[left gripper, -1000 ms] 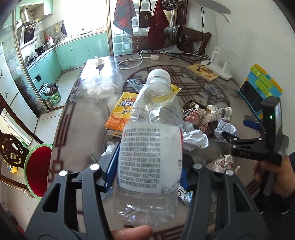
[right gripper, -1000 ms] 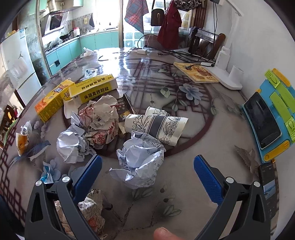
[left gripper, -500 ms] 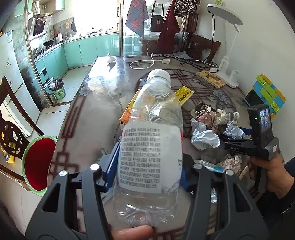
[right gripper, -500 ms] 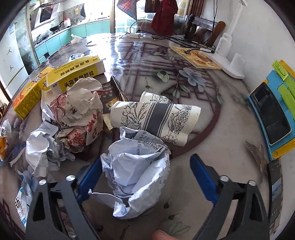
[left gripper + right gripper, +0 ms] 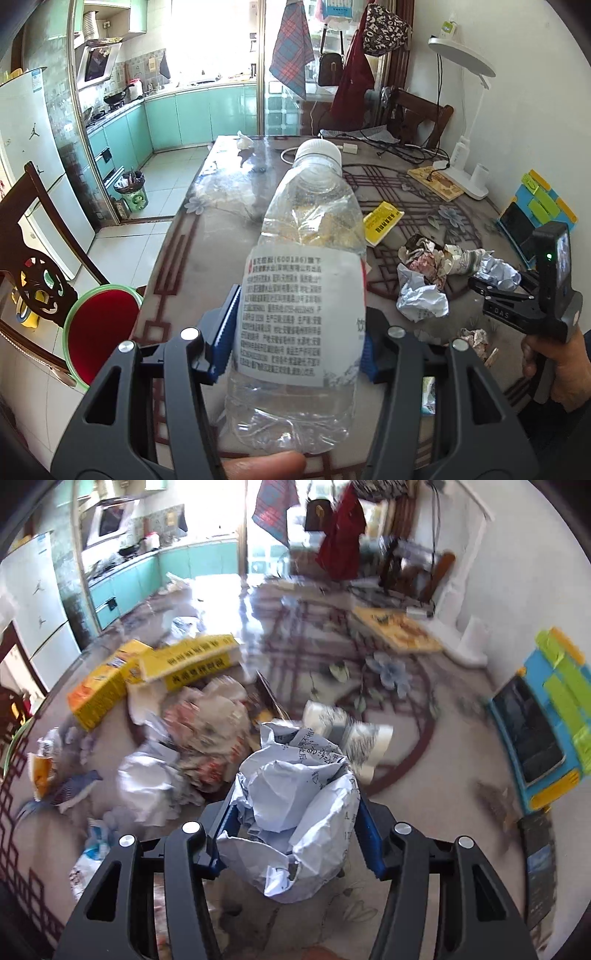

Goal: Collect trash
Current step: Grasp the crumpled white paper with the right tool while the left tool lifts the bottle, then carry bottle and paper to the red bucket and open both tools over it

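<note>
Your right gripper (image 5: 291, 830) has just closed its jaws on the crumpled white paper (image 5: 295, 812), lifted clear of the patterned table (image 5: 424, 786). Your left gripper (image 5: 295, 339) clamps the clear plastic bottle (image 5: 306, 280), tilted down over the table near the green-rimmed bin (image 5: 98, 325).

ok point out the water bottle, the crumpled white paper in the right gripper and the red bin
water bottle (image 5: 301, 314): left wrist view, on its printed label.
crumpled white paper (image 5: 295, 812): right wrist view, on the middle of the wad.
red bin (image 5: 99, 328): left wrist view, on its red inside.
</note>
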Motion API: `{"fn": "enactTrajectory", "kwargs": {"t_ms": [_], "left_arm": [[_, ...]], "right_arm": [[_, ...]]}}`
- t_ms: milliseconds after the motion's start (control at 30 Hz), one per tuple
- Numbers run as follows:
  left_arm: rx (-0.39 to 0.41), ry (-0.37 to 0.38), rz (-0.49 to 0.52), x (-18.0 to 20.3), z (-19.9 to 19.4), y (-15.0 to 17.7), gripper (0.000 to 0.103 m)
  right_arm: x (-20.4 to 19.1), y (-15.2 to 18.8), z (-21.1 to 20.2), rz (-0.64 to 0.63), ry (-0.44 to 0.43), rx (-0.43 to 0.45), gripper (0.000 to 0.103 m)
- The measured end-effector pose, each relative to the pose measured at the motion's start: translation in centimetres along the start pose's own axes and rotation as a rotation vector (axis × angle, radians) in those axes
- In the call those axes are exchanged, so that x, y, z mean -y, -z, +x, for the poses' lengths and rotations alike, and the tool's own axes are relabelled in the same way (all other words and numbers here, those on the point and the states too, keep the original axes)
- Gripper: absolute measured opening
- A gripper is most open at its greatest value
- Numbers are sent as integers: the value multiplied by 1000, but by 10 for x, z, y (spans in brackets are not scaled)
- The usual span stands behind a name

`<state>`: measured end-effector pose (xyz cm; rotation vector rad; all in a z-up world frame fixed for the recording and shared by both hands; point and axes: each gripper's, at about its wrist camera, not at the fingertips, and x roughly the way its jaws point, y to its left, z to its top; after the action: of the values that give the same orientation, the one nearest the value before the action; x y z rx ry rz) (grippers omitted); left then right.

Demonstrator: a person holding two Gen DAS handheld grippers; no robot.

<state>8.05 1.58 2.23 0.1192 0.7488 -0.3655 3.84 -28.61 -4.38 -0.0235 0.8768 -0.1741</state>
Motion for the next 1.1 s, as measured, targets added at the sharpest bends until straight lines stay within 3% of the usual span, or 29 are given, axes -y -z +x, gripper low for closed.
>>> {"fn": "enactTrajectory", "kwargs": {"t_ms": [100, 300, 533, 700, 867, 1100], "left_arm": [[31, -51, -23, -21, -11, -9, 53], [48, -197, -71, -87, -23, -20, 53], [26, -336, -193, -182, -20, -15, 53], [-31, -420, -279, -247, 2, 0, 53], [-140, -454, -369, -297, 34, 25, 53], [-213, -465, -400, -321, 65, 40, 53]], "right_arm": [[-29, -16, -28, -82, -15, 66, 54], [-96, -50, -62, -166, -122, 143, 54], [-186, -76, -74, -249, -248, 168, 54], [-244, -87, -76, -308, -324, 168, 54], [-290, -96, -73, -347, -375, 169, 54], [-340, -103, -68, -389, -423, 168, 54]]}}
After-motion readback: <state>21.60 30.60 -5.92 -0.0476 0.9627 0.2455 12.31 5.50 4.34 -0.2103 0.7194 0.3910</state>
